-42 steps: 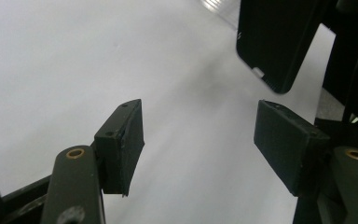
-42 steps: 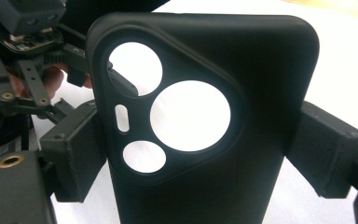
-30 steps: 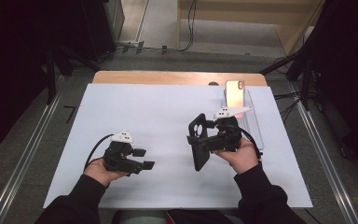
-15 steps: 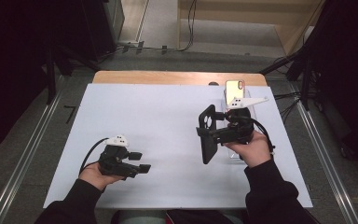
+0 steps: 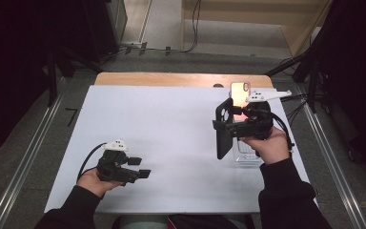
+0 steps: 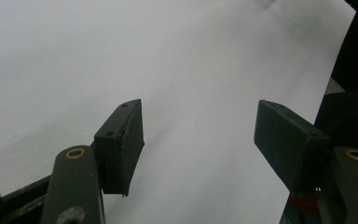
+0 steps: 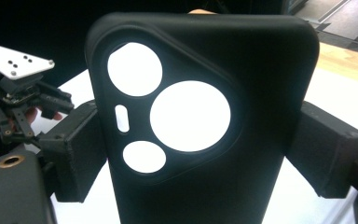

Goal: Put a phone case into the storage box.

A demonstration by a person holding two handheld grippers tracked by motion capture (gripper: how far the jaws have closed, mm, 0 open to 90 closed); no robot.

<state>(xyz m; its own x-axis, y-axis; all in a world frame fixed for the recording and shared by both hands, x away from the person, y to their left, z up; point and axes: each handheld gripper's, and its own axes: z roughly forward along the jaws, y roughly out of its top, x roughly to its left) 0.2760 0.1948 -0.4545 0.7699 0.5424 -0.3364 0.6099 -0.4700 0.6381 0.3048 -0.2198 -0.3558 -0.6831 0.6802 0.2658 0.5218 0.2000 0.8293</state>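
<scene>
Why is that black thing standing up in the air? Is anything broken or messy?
Nothing looks broken or spilled. The black phone case stands upright only because the right tool is shut on its sides, lifting it off the white table. The phone lies flat at the far edge. The left tool is open and empty.

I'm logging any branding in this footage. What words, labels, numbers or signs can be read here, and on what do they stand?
No text can be read in these pictures.
black phone case, held in the right gripper: cut-out holes but no lettering.
clear packaging on the white table cover: any print is too small to read.
phone: only glare.
</scene>
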